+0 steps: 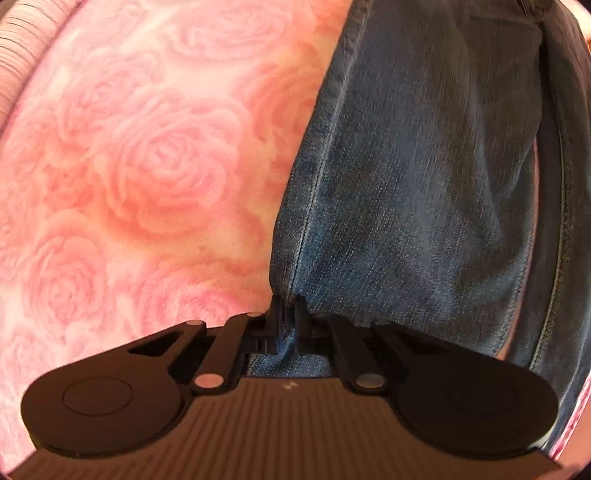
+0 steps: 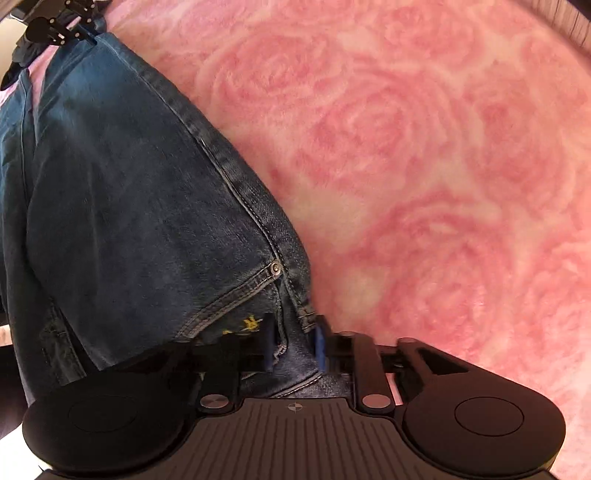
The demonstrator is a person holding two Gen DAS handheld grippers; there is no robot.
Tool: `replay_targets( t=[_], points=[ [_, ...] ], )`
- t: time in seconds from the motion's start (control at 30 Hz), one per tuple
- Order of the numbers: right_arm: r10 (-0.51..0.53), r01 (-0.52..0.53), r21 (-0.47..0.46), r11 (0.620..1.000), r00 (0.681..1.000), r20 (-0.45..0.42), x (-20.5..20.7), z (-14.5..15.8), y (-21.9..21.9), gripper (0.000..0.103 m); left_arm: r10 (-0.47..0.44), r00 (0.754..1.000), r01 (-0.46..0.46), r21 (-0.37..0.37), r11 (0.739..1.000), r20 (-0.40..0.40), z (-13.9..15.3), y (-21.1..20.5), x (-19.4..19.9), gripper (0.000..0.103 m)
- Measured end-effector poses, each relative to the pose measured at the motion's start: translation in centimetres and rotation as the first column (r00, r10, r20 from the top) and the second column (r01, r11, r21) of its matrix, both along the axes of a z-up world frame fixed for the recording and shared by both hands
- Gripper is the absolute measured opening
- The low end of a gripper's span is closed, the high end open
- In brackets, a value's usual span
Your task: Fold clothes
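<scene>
A pair of blue denim jeans (image 1: 413,166) hangs stretched above a pink rose-patterned blanket (image 1: 147,166). My left gripper (image 1: 290,314) is shut on a side seam at the end of a jeans leg. In the right wrist view my right gripper (image 2: 293,343) is shut on the waist end of the jeans (image 2: 129,184), beside a riveted pocket with yellow stitching. The left gripper (image 2: 59,26) also shows in the right wrist view at the top left, holding the far end of the jeans.
The pink rose blanket (image 2: 424,166) covers the whole surface under the jeans. A striped fabric edge (image 1: 14,55) shows at the upper left of the left wrist view.
</scene>
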State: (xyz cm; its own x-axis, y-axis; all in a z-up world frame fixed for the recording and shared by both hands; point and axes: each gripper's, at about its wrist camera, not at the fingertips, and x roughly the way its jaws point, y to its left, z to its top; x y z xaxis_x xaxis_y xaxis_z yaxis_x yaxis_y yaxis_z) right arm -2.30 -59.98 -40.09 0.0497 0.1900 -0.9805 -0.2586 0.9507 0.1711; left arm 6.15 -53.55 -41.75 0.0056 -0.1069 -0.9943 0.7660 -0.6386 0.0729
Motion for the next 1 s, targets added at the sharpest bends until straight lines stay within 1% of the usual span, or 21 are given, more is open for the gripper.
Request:
replay_targets(
  t=[0.07,0.13,0.2,0.3,0.4,0.47,0.5,0.57,0.6,0.63,0.67,0.7,0.73,0.83,0.93,0.97,1.0],
  points=[
    [0.008,-0.007,-0.022,1.0,0.999,0.04,-0.4,1.8,0.1,0.017,0.02,1.0,-0.02,-0.023,1.0,-0.003,1.6,0.1,0.4,0.003],
    [0.019,-0.012,-0.066,0.998,0.995,0.096,-0.8,4.3,-0.3,0.016,0.04,0.999,-0.04,-0.057,0.998,-0.009,3.4,-0.3,0.7,0.003],
    [0.023,-0.007,-0.113,0.994,0.989,0.148,-0.8,6.7,-1.1,0.016,0.065,0.998,-0.067,-0.105,0.992,-0.016,5.1,-1.4,1.1,0.003],
    [-0.004,0.039,-0.162,0.986,0.977,0.211,0.1,9.0,-3.3,0.016,0.085,0.996,-0.084,-0.18,0.98,0.001,6.5,-4.2,1.9,0.003],
    [-0.01,0.068,-0.222,0.973,0.968,0.251,1.2,9.0,-4.8,0.016,0.088,0.995,-0.075,-0.229,0.97,0.049,5.9,-7.4,2.5,0.003],
    [-0.031,0.098,-0.242,0.965,0.964,0.266,2.1,8.3,-5.5,0.017,0.094,0.992,-0.074,-0.221,0.972,0.08,4.4,-9.2,2.8,0.004],
    [-0.046,0.112,-0.236,0.965,0.962,0.268,2.5,7.6,-5.9,0.018,0.098,0.991,-0.076,-0.212,0.974,0.095,3.6,-10.0,3.0,0.008],
    [-0.072,0.141,-0.238,0.961,0.959,0.275,2.9,6.4,-6.4,0.021,0.129,0.982,-0.101,-0.196,0.975,0.139,2.4,-11.1,3.2,0.008],
    [-0.084,0.156,-0.246,0.957,0.956,0.279,3.0,5.7,-6.5,0.023,0.151,0.977,-0.121,-0.193,0.974,0.151,2.3,-10.8,3.3,0.009],
    [-0.096,0.172,-0.254,0.952,0.954,0.285,3.1,5.1,-6.6,0.025,0.173,0.974,-0.143,-0.193,0.971,0.146,2.5,-10.2,3.5,0.009],
    [-0.112,0.198,-0.266,0.943,0.945,0.306,2.9,5.1,-5.9,0.026,0.193,0.972,-0.166,-0.194,0.967,0.133,2.8,-9.6,3.7,0.011],
    [-0.128,0.225,-0.277,0.934,0.936,0.328,2.8,5.0,-5.3,0.03,0.211,0.97,-0.185,-0.196,0.963,0.123,3.2,-8.7,3.7,0.015],
    [-0.159,0.263,-0.274,0.925,0.924,0.349,2.2,5.4,-4.9,0.032,0.228,0.967,-0.202,-0.198,0.959,0.114,3.9,-7.6,3.6,0.016],
    [-0.248,0.373,-0.259,0.891,0.877,0.411,0.5,6.6,-3.7,0.035,0.288,0.953,-0.265,-0.211,0.941,0.088,5.4,-4.5,3.0,0.016],
    [-0.353,0.479,-0.212,0.852,0.824,0.443,-1.9,7.7,-2.6,0.037,0.385,0.921,-0.365,-0.212,0.907,0.063,6.2,-0.6,3.0,0.02],
    [-0.364,0.498,-0.223,0.838,0.814,0.452,-3.0,8.0,-2.0,0.037,0.414,0.908,-0.395,-0.202,0.896,0.065,6.2,0.9,3.2,0.022],
    [-0.377,0.509,-0.214,0.834,0.808,0.453,-3.9,8.2,-1.3,0.038,0.442,0.894,-0.423,-0.187,0.887,0.076,6.2,2.6,3.5,0.025]
  ],
)
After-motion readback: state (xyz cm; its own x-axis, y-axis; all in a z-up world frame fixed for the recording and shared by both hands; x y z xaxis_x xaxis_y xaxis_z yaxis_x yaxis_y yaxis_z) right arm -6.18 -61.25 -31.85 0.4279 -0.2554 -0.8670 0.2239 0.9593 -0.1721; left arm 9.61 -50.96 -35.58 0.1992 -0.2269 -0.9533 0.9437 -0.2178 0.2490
